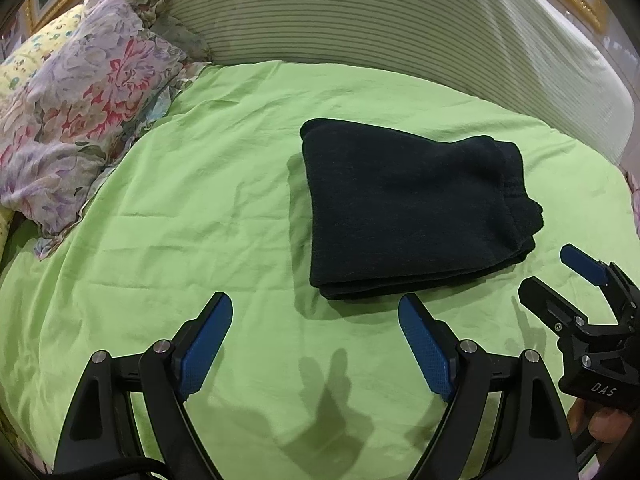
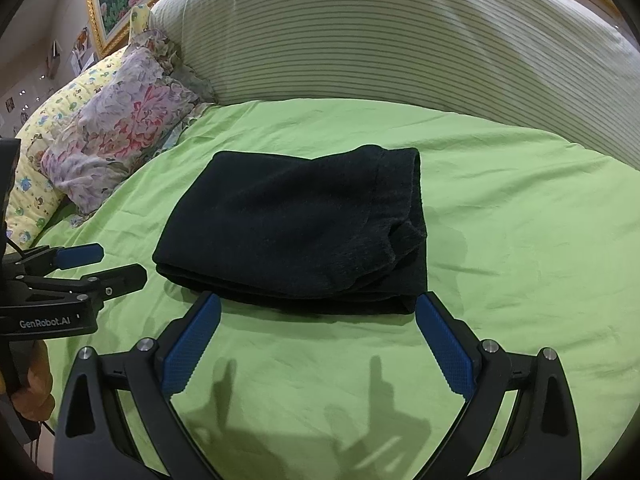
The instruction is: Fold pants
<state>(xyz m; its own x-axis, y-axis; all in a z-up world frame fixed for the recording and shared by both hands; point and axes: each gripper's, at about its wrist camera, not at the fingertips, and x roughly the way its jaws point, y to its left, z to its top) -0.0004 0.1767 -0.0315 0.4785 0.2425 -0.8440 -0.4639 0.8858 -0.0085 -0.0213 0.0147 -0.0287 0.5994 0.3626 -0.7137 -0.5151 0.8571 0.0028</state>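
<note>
The black pants (image 2: 296,232) are seen folded into a thick, layered rectangle on the green bedsheet (image 2: 520,240), just beyond both grippers. The left gripper (image 1: 316,344) is held with its blue-padded fingers (image 1: 206,346) spread wide, empty and short of the cloth, and the right gripper (image 2: 318,346) is likewise held wide apart and empty, its fingertips (image 2: 446,346) close to the fold's near edge, though contact cannot be told. Farther back, a floral pillow (image 1: 76,120) lies at the left against a striped headboard (image 2: 400,48).
</note>
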